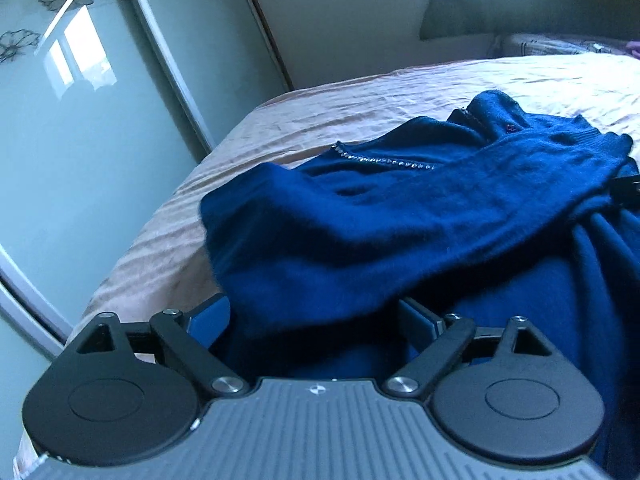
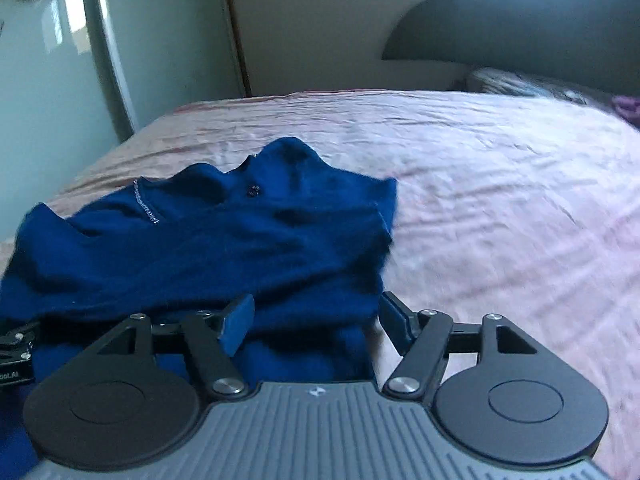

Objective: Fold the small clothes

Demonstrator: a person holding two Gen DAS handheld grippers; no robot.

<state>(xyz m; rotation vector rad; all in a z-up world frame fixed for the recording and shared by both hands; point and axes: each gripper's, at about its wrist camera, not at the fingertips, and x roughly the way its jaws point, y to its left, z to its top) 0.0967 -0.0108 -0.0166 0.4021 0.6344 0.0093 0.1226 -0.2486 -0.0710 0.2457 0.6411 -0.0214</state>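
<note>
Left gripper (image 1: 316,316): its two fingers stand wide apart. The blue top lies between them, but the pads do not press on it. It holds nothing.
Left fingers (image 1: 210,318): black arms with blue pads at the tips. One pad is at each side of the cloth.
Right gripper (image 2: 316,322): its fingers are apart too, a bit less wide. Blue cloth sits in the gap, and the pads do not squeeze it.
Right fingers (image 2: 238,326): the left pad lies on the cloth. The right pad is just at the cloth's edge, over the sheet.
Blue top (image 1: 400,216): a soft, dark blue knit top. It lies bunched and folded over on the bed, close in front of both grippers. In the right wrist view (image 2: 208,248) it fills the left half of the picture.
Shiny trim (image 1: 384,160): a thin line of small sparkly stones along the neck edge.
Small button (image 2: 253,190): a little dark dot near the collar.
Bed sheet (image 2: 500,200): pale pink and wrinkled. It covers the bed under the top.
Closet doors (image 1: 80,120): pale, shiny sliding doors with flower prints, beside the bed.
Headboard (image 2: 520,28): a dark round shape at the far end of the bed.
</note>
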